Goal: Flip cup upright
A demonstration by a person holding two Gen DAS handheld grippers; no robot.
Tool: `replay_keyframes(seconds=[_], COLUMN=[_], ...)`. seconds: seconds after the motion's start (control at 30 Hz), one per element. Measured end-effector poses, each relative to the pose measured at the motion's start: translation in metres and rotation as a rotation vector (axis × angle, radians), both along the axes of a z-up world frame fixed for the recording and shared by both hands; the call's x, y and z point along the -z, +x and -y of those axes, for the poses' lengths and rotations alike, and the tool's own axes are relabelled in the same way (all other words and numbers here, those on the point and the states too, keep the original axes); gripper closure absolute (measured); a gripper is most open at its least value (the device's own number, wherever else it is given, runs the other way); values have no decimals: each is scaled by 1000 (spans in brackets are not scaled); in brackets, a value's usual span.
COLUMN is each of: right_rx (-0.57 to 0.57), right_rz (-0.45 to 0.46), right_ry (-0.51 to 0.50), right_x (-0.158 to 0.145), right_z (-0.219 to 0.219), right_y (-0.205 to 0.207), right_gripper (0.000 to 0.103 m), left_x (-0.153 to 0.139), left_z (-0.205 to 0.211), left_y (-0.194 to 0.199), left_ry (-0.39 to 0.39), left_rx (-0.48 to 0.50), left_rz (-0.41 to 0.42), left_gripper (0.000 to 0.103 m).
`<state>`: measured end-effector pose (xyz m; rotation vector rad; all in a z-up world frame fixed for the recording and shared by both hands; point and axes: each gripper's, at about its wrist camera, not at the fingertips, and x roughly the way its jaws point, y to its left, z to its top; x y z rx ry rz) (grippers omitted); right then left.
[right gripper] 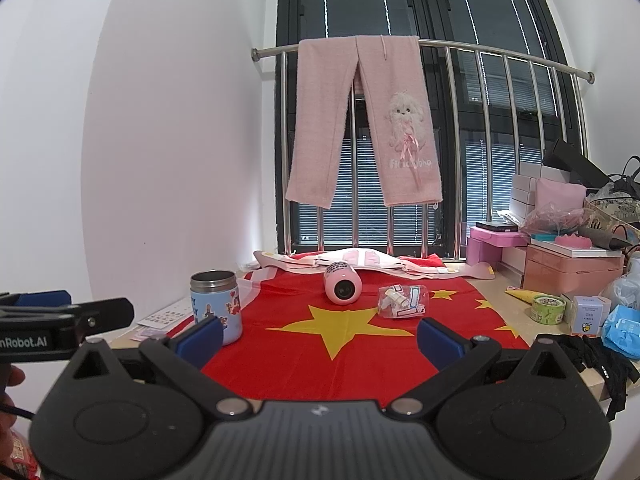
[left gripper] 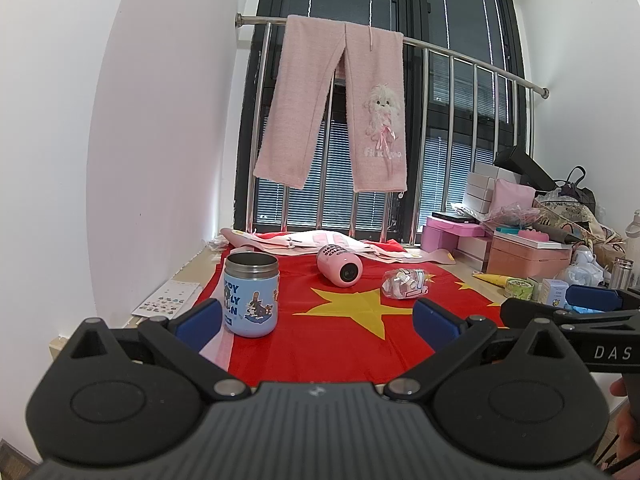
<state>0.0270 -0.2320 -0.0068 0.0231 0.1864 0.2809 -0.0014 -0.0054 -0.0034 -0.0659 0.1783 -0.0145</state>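
Pink cup lies on its side at 12 o'clock; left gripper and right gripper fingers spread wide, holding nothing.

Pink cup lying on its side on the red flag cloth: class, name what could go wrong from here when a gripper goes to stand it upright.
1. The pink cup is round and on its side, so it may roll away when nudged.
2. The clear packet lies close beside it and could get knocked or pinched.
3. The red flag cloth may bunch up under a dragged cup and tip it again.
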Motion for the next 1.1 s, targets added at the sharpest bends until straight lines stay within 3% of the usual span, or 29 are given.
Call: replay_keyframes(seconds=[0.73, 0.93, 1.1], right_rx=[2, 1, 5], right_rz=[-21, -47, -64], right_ry=[-2, -16, -30], right_x=[5, 9, 8], right_z=[1, 8, 21], right_y=[5, 35, 73], right_gripper=[0, 0, 0], left_x=[7, -3, -19], left_z=[9, 11, 23], left_y=[8, 43, 88], left_ry=[15, 56, 126], left_rx=[15, 64, 159], left_rz=[-23, -37, -54], left_gripper=[0, 0, 0])
